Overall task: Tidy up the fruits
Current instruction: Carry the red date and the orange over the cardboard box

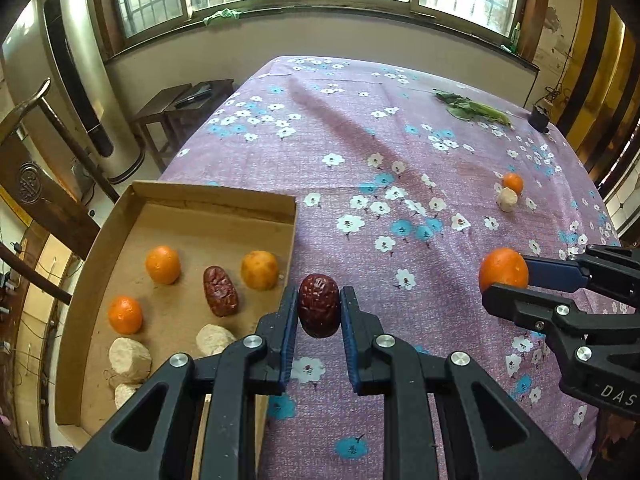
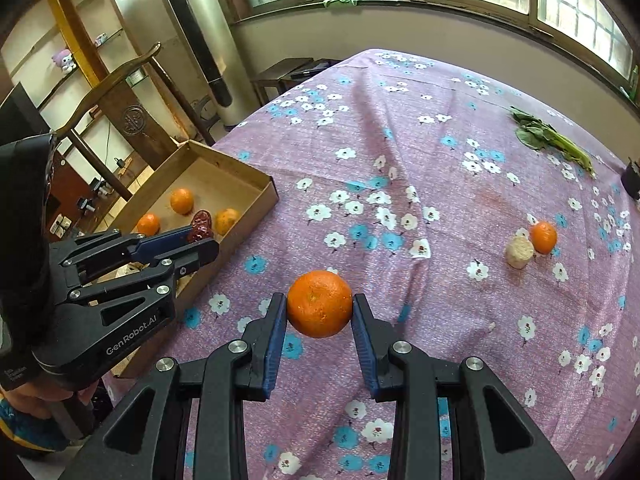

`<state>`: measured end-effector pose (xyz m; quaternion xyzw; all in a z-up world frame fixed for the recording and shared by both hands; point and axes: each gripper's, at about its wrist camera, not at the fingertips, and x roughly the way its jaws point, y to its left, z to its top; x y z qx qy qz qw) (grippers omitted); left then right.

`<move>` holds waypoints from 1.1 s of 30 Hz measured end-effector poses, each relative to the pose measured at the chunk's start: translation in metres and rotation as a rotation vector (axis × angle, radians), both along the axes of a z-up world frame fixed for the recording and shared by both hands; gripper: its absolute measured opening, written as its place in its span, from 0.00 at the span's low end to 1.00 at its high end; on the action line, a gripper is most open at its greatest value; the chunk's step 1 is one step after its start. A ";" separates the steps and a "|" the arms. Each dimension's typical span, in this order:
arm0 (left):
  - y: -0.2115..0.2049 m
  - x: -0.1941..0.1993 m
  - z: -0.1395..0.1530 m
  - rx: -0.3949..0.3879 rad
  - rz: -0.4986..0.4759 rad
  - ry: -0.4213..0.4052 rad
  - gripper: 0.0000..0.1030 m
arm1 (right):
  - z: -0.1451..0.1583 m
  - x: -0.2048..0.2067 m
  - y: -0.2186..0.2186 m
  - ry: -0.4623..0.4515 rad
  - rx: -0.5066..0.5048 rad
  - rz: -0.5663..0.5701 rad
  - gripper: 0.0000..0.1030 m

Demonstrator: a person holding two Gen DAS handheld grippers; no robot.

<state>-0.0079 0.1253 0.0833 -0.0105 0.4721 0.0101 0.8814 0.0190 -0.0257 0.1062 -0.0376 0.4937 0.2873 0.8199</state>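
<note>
Left gripper (image 1: 319,312) is pinching a red date (image 1: 319,305), right gripper (image 2: 320,312) an orange (image 2: 319,303), both risking rolling free short of the cardboard box (image 1: 212,200)

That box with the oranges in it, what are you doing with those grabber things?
A person is sorting fruit into the cardboard box, holding a grabber in each hand. The left gripper has a red date pinched between its fingers, right by the box edge. The right gripper is clamped on an orange above the flowery tablecloth. The box already holds three oranges, a date and some pale round pieces. One small orange and one pale piece are still out on the table.
</note>
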 end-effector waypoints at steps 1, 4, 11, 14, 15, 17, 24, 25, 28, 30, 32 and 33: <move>0.006 -0.002 -0.001 0.000 0.012 0.003 0.20 | 0.001 -0.001 0.007 -0.002 -0.002 0.014 0.34; 0.024 -0.009 -0.005 -0.003 0.053 0.015 0.20 | 0.002 -0.004 0.026 -0.002 -0.001 0.056 0.34; 0.057 -0.027 -0.015 0.004 0.122 0.037 0.20 | -0.003 -0.008 0.065 0.003 -0.009 0.137 0.35; 0.067 -0.034 -0.018 0.004 0.145 0.044 0.20 | -0.004 -0.008 0.078 0.007 -0.010 0.160 0.35; 0.071 -0.036 -0.019 0.005 0.152 0.046 0.20 | -0.005 -0.008 0.082 0.007 -0.013 0.167 0.35; 0.076 -0.039 -0.021 0.006 0.161 0.050 0.20 | -0.006 -0.009 0.088 0.008 -0.014 0.178 0.35; 0.086 -0.045 -0.028 0.003 0.185 0.070 0.20 | -0.009 -0.007 0.106 0.015 -0.019 0.217 0.35; 0.087 -0.046 -0.029 0.003 0.188 0.073 0.20 | -0.009 -0.007 0.109 0.016 -0.018 0.222 0.35; 0.090 -0.050 -0.033 0.001 0.198 0.082 0.20 | -0.011 -0.006 0.117 0.019 -0.017 0.236 0.35; 0.093 -0.053 -0.035 0.001 0.204 0.089 0.20 | -0.013 -0.004 0.123 0.024 -0.014 0.247 0.35; 0.095 -0.055 -0.039 -0.003 0.212 0.096 0.20 | -0.016 -0.001 0.131 0.027 -0.012 0.261 0.35; 0.096 -0.056 -0.040 -0.004 0.215 0.100 0.20 | -0.017 0.000 0.136 0.028 -0.011 0.270 0.35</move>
